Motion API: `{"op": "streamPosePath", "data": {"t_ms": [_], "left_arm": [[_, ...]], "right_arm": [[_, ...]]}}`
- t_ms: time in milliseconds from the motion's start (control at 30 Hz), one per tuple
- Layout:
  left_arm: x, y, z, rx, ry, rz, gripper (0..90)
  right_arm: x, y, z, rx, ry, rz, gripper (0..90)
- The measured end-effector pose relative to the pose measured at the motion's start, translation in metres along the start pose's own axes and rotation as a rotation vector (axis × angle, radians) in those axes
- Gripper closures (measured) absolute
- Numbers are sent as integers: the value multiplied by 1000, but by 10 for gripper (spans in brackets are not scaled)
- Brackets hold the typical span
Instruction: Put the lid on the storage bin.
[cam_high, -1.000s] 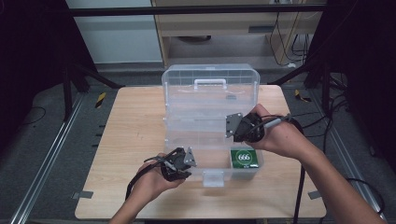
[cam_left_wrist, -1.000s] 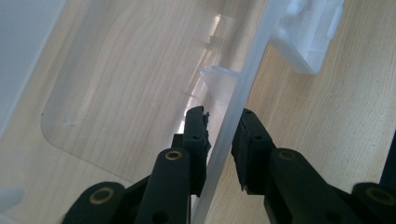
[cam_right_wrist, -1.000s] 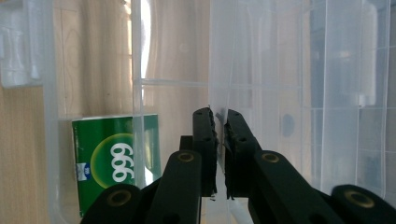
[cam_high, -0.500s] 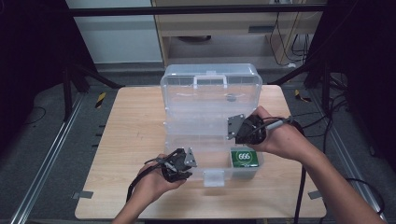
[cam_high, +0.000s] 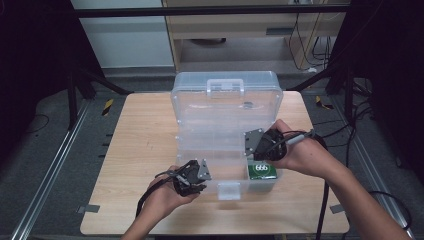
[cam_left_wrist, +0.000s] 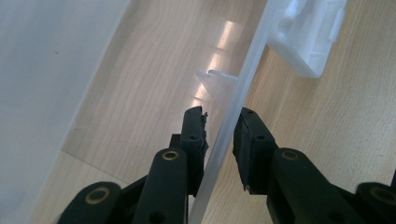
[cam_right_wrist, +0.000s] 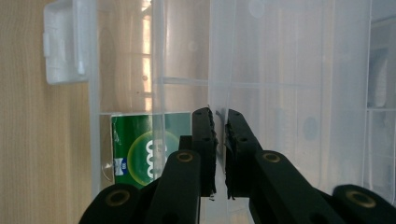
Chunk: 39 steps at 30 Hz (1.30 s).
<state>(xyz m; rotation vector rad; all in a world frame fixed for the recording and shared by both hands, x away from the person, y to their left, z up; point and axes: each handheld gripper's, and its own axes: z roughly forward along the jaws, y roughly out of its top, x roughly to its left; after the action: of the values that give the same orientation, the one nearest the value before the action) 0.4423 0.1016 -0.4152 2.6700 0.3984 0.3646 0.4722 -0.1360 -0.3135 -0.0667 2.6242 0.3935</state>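
A clear plastic storage box (cam_high: 226, 107) stands open on the wooden table, its latch (cam_high: 229, 190) hanging at the front. A green pack (cam_high: 262, 170) lies in its front right compartment, also seen through the plastic as the green pack (cam_right_wrist: 140, 151). My left gripper (cam_high: 206, 176) is at the box's front left. Its jaws are shut on the thin front wall (cam_left_wrist: 243, 79), left gripper (cam_left_wrist: 220, 126). My right gripper (cam_high: 253, 150) is over the box's right side, shut on the edge of a clear panel (cam_right_wrist: 219, 56), apparently the lid, right gripper (cam_right_wrist: 218, 122).
The table (cam_high: 135, 150) has bare wood left of the box and along its front edge. A cabinet (cam_high: 240, 30) stands behind the table. Metal rails and cables run along the floor on both sides.
My right gripper has sunk slightly toward the front with the clear panel in its jaws. The left gripper has stayed where it was.
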Motion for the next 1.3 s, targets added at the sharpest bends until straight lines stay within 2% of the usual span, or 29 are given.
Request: {"op": "streamPosePath", "data": {"t_ms": [33, 67, 133, 267, 333, 367, 400, 433, 500, 533, 567, 633, 667, 700, 767, 900, 933, 967, 1000, 1033, 1067, 1100, 1133, 1167, 1200, 1233, 1300], "left_arm": [[-3, -1, 0, 1, 2, -38, 740], [0, 0, 0, 1, 2, -2, 738], [-1, 0, 0, 1, 4, -3, 736], [-2, 0, 2, -15, 7, -13, 716], [-2, 0, 2, -12, 13, -19, 568], [-4, 1, -2, -40, 16, -40, 487], [-4, 1, -2, -40, 16, -40, 488], [-6, 1, -10, -97, -10, -51, 480], [-6, 0, -23, -155, -34, -68, 433], [-6, 0, -23, -155, -34, -68, 411], [-6, -2, -36, -206, -62, -91, 398], [-5, -5, -50, -225, -81, -81, 390], [-5, -5, -50, -225, -81, -81, 390], [-4, -7, -64, -246, -73, -78, 389], [1, -11, -78, -277, -73, -94, 388], [21, -22, -103, -308, -63, -158, 428], [21, -22, -103, -308, -63, -158, 445], [35, -28, -113, -317, -41, -184, 468], [35, -28, -113, -317, -41, -184, 492], [48, -34, -121, -320, -4, -243, 534], [57, -37, -124, -337, 18, -269, 577], [65, -40, -126, -353, 21, -300, 607], [65, -40, -126, -353, 21, -300, 650], [79, -44, -129, -379, 25, -353, 691], [79, -44, -129, -379, 25, -353, 718], [91, -45, -131, -385, 42, -384, 757], [99, -43, -133, -395, 53, -396, 804]], "right_arm": [[1, 0, 0, 6, 2, -6, 842], [2, 0, 0, 6, 15, -2, 842], [2, -1, 1, 4, 28, -5, 842], [2, -1, 0, 5, 23, -5, 835], [1, -1, 0, 4, 23, -3, 834], [0, -2, 0, 7, 20, -7, 834], [0, -2, 0, 7, 21, -7, 833], [0, -2, 0, 6, 22, -9, 833], [0, -2, -1, 6, 21, -12, 832], [0, -2, -1, 6, 21, -12, 832], [0, -2, 0, 2, 23, -10, 829], [0, -2, 0, 2, 24, -9, 828], [0, -2, 0, 2, 24, -9, 828], [0, -2, 0, 5, 20, -11, 826], [1, -2, 0, 5, 19, -10, 824], [3, -1, 0, 7, 6, -16, 820], [3, -1, 0, 7, 6, -16, 820], [3, -2, 0, 3, 2, -16, 818], [4, -2, 0, 1, -1, -18, 817], [4, -2, 0, 2, -4, -16, 817], [4, -2, 0, -1, -4, -14, 816], [4, -2, 0, -3, -4, -11, 816], [4, -2, 0, -3, -4, -11, 816], [4, -3, 0, -7, -7, -14, 815], [4, -3, 0, -7, -7, -14, 815], [5, -2, 1, -7, -9, -15, 814], [6, -2, 0, -3, -12, -11, 813]]}}
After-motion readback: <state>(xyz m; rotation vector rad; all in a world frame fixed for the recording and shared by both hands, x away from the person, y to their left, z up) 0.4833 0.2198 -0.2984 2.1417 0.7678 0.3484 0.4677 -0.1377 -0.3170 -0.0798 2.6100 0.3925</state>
